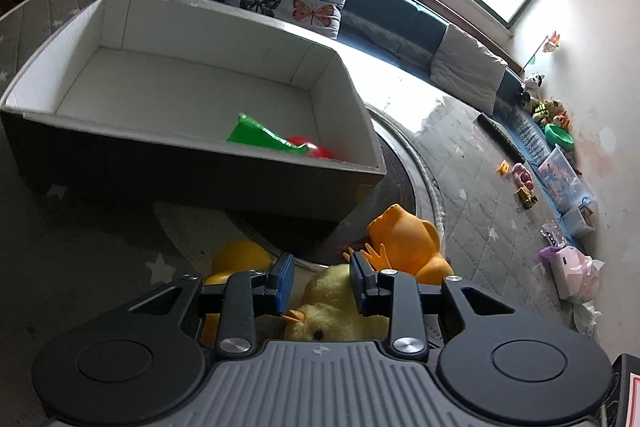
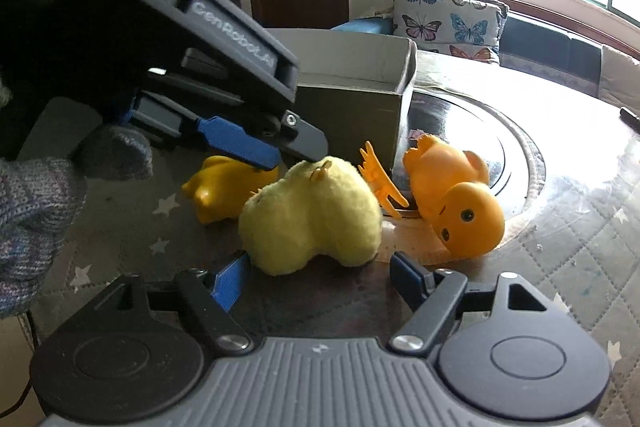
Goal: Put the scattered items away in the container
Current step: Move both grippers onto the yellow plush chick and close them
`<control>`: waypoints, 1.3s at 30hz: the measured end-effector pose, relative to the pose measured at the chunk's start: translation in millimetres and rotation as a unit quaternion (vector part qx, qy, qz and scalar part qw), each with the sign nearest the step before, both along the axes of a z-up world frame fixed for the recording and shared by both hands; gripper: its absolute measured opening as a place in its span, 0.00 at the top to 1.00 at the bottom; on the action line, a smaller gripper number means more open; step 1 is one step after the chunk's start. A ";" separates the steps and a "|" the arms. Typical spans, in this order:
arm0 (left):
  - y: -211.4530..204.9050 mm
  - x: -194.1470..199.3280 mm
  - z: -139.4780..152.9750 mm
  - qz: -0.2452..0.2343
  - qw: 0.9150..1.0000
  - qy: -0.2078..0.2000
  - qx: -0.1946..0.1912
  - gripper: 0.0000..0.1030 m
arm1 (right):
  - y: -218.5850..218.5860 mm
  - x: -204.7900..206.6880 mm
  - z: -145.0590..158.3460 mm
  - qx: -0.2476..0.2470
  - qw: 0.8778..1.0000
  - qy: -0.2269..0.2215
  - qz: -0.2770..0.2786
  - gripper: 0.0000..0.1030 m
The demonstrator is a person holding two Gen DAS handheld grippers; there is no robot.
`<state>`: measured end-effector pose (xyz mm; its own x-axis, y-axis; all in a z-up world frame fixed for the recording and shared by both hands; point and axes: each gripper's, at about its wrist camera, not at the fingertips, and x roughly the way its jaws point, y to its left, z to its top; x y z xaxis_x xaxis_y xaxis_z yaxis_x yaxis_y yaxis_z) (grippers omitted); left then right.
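Left gripper: the left gripper hung over the fluffy yellow chick, its blue fingers a little apart with nothing squeezed between them.
Right gripper: the right gripper had its fingers wide apart, just beside the chick on the near side, not pressing it.
Chick: it lay on the grey star mat, between both grippers.
Other toys: an orange rubber duck lay on its side to the right, a small yellow toy to the left, and an orange claw clip touched the chick.
Box: the grey box stood right behind the toys.
Done: a green thing and a red ball were already inside.
Left to do: the chick, duck, yellow toy and clip were all outside.
Room: most of the box floor was bare, so lots of space was left.
Edges: the box wall was high and close, so I think a toy must go up and over it.
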<state>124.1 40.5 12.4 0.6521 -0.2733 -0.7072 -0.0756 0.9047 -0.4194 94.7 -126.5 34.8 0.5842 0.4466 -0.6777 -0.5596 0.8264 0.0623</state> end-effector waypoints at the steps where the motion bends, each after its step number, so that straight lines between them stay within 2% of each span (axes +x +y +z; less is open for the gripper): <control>1: 0.8 -0.8 -0.8 0.001 1.000 0.001 -0.003 0.67 | 0.5 1.2 -0.8 0.000 1.000 0.002 -0.002 0.24; 11: 3.5 -12.2 -3.0 0.001 0.999 0.009 -0.034 0.66 | -12.2 -4.7 2.0 -0.009 1.000 -0.009 -0.012 0.24; 17: -3.8 -22.3 -10.6 -0.013 0.997 0.033 -0.062 0.66 | -31.2 -15.0 8.1 -0.012 0.999 -0.020 -0.036 0.24; 21: -11.7 -28.5 -11.9 -0.022 0.997 0.035 -0.061 0.65 | -45.9 -18.1 13.5 -0.011 0.998 -0.025 -0.057 0.24; 24: -11.6 -27.2 -10.7 -0.027 0.996 0.041 -0.072 0.65 | -50.0 -20.3 17.0 -0.004 0.998 -0.024 -0.053 0.24; 27: -5.8 -25.4 -5.1 -0.022 0.996 0.035 -0.085 0.65 | -47.8 -21.3 17.2 0.004 0.999 -0.022 -0.036 0.24; 34: 8.4 -15.8 12.8 -0.005 0.997 0.000 -0.077 0.64 | -24.5 -23.2 16.0 0.006 1.000 -0.025 -0.005 0.25; 39: 8.4 0.4 9.7 -0.004 0.998 0.006 -0.069 0.64 | -9.0 -15.2 14.5 0.011 1.000 -0.018 -0.006 0.30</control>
